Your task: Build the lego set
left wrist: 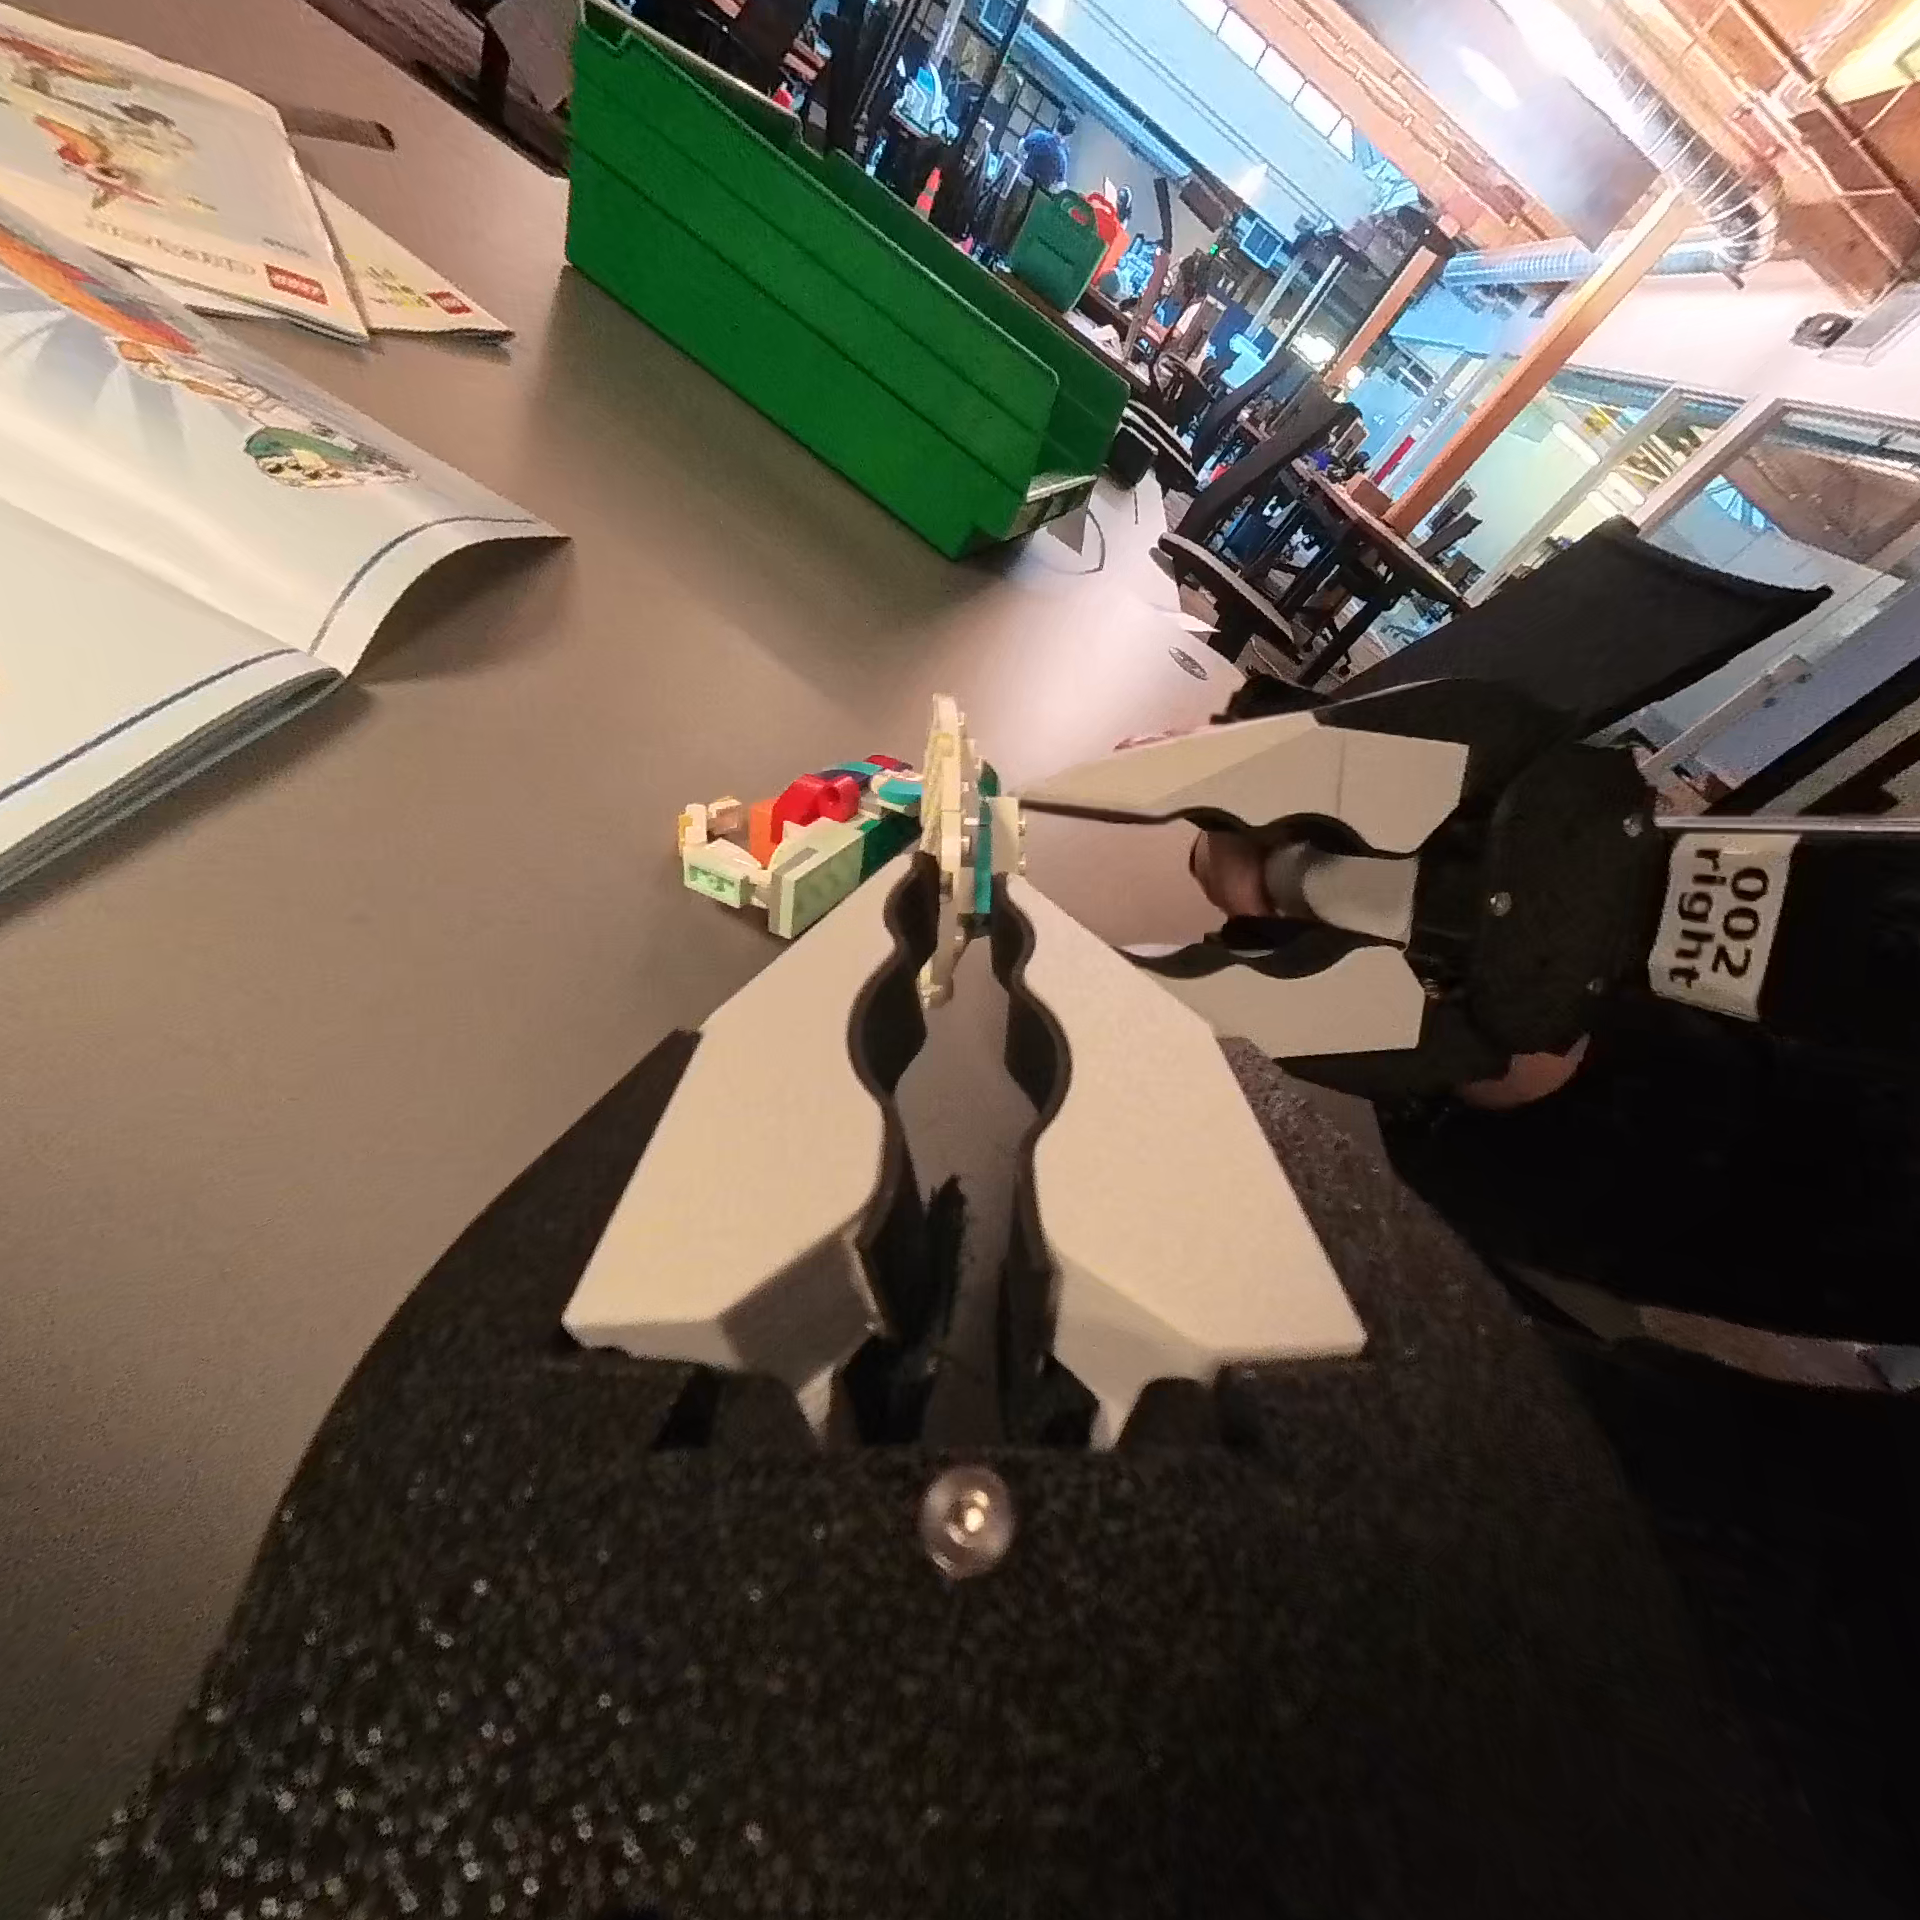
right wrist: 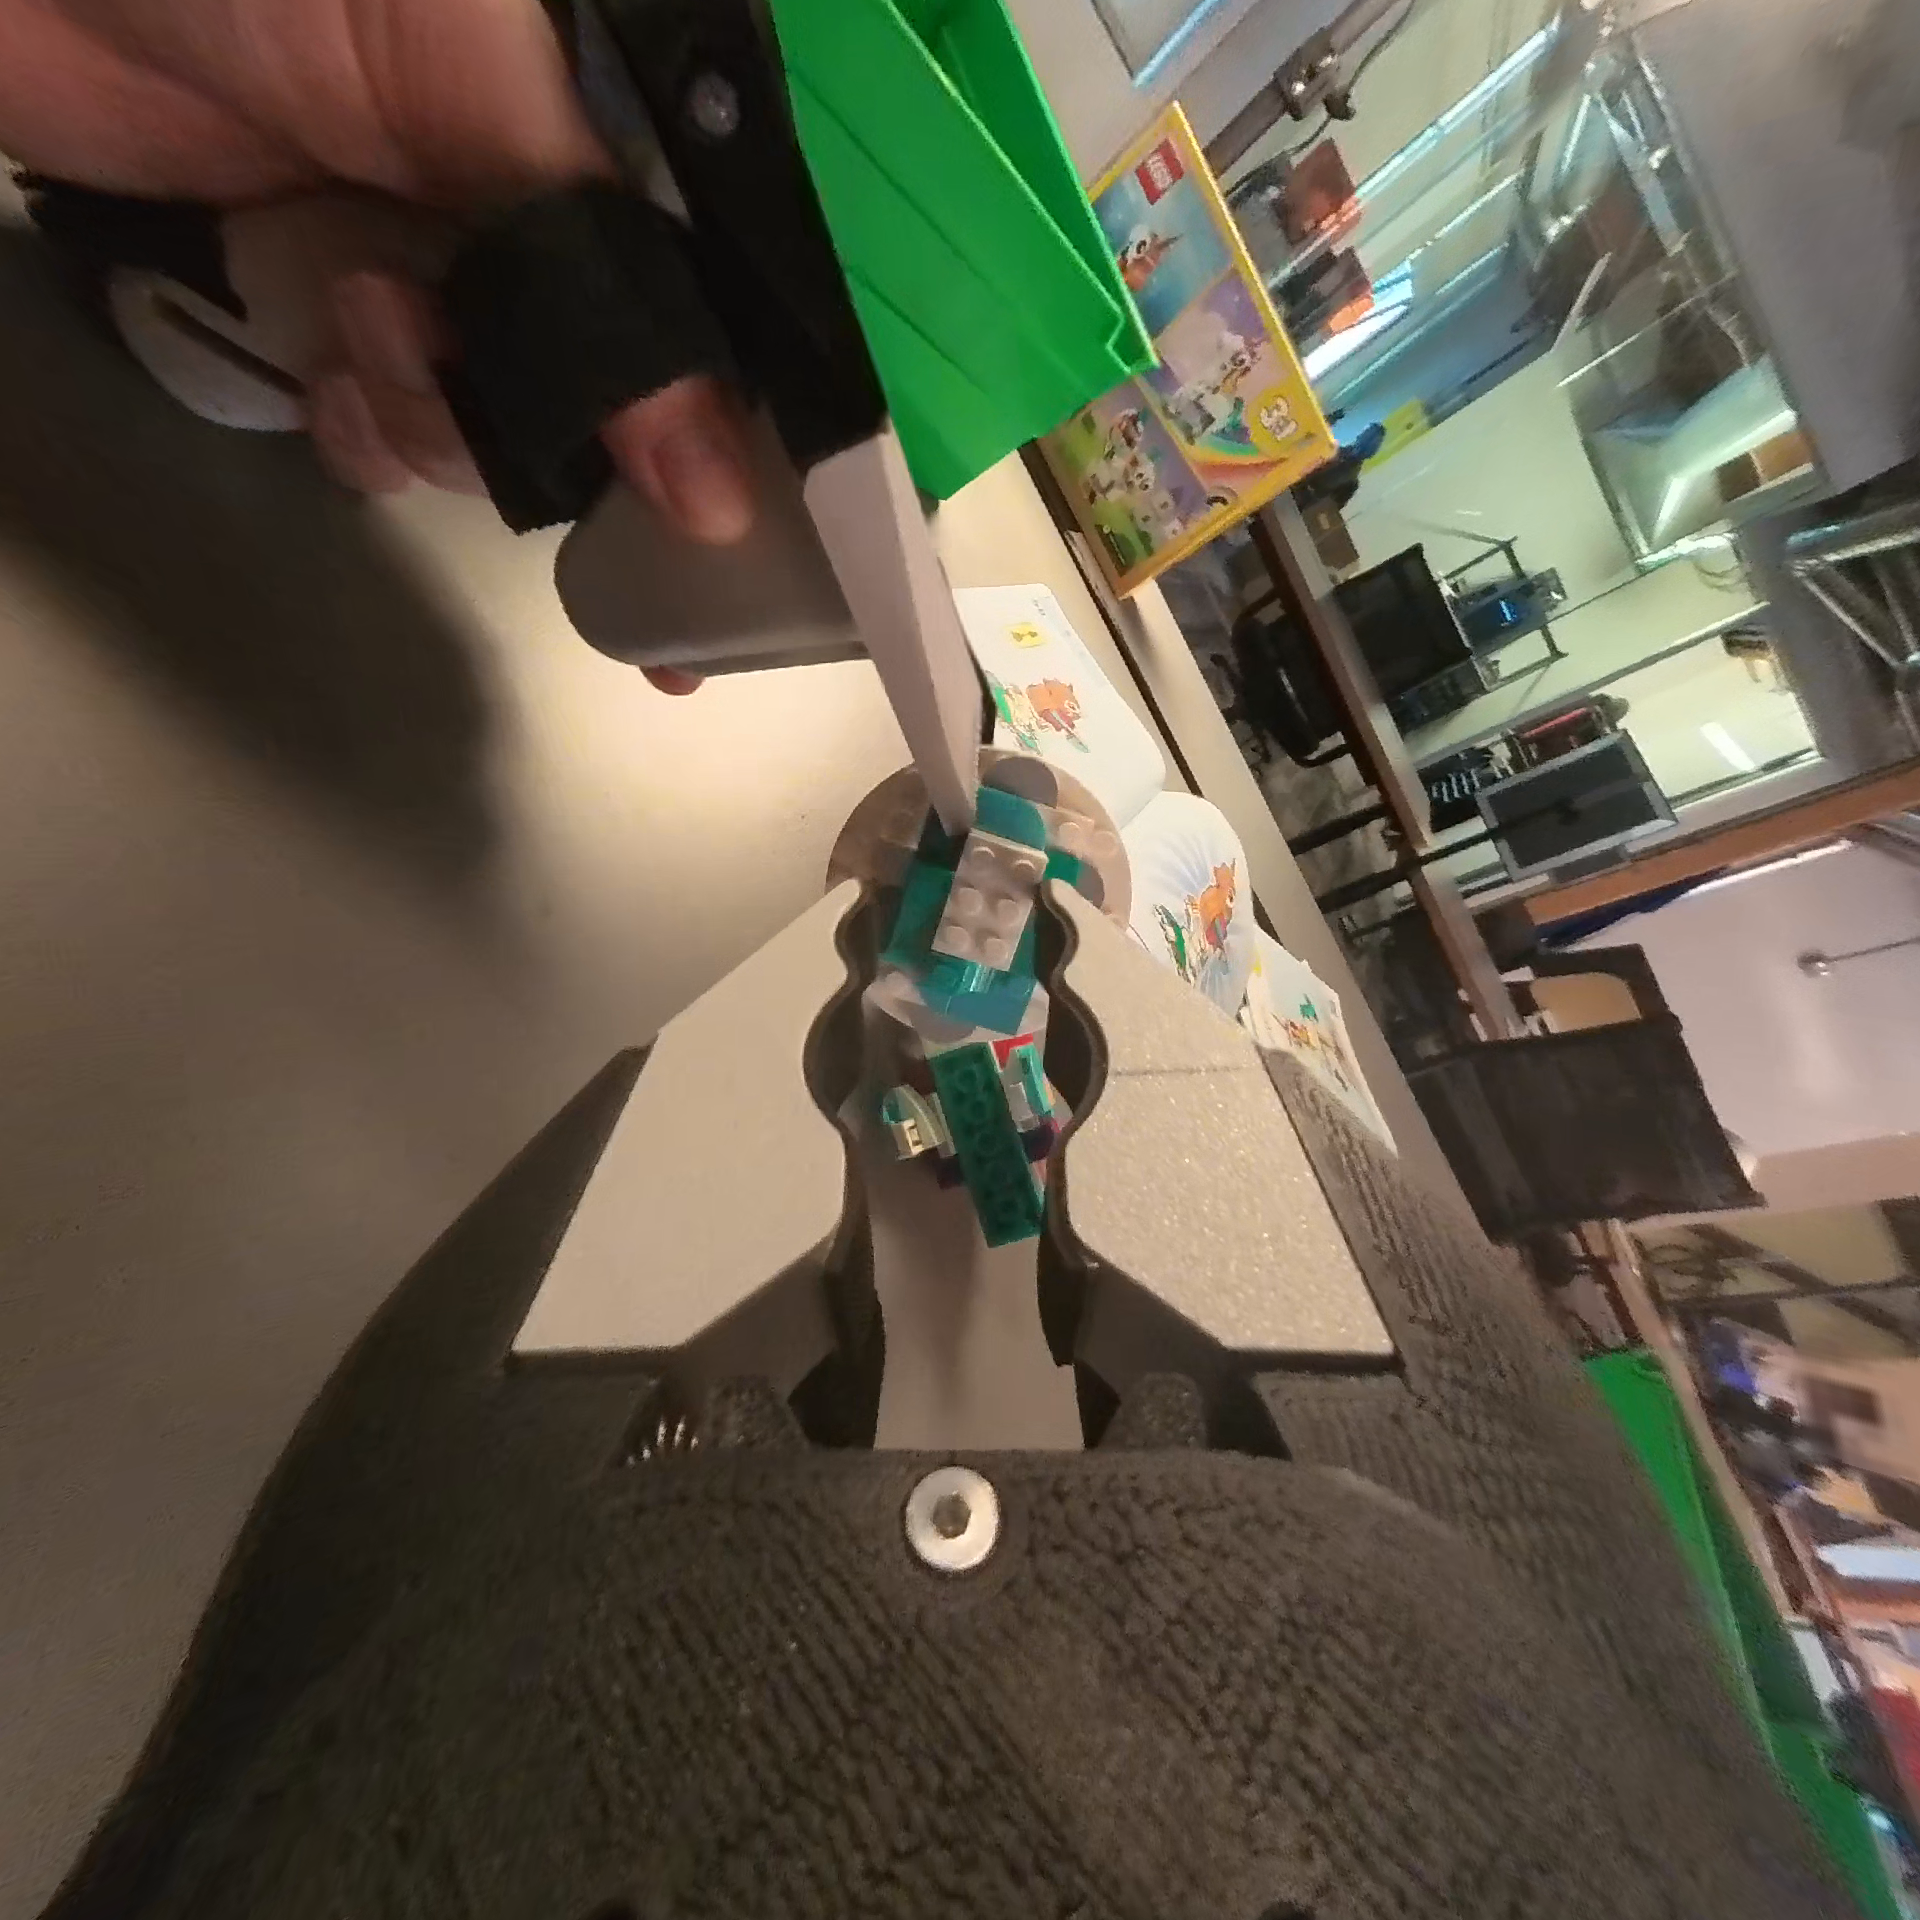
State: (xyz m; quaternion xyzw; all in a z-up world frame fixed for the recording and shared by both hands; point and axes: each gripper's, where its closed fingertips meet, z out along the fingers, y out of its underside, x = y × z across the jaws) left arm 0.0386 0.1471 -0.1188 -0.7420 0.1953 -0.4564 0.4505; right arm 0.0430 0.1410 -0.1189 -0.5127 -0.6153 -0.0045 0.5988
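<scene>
While the grey bench [left wrist: 416,1039] lies well below what I hold, and the green bin [left wrist: 831,312] and open booklet [left wrist: 208,540] sit off to the side, any slip means a drop. My left fingers [left wrist: 790,1091] pinch a small brick build edge-on, a round white plate [left wrist: 948,769] with teal pieces stacked on it, held in the air just above a loose brick model [left wrist: 769,842] lying on the bench. My right fingers [right wrist: 707,1143] are spread around that build, one tip touching its little white brick [right wrist: 987,894]. I judge that a sideways push there could twist the plate out of my narrow pinch, or pop pieces apart and scatter them.
</scene>
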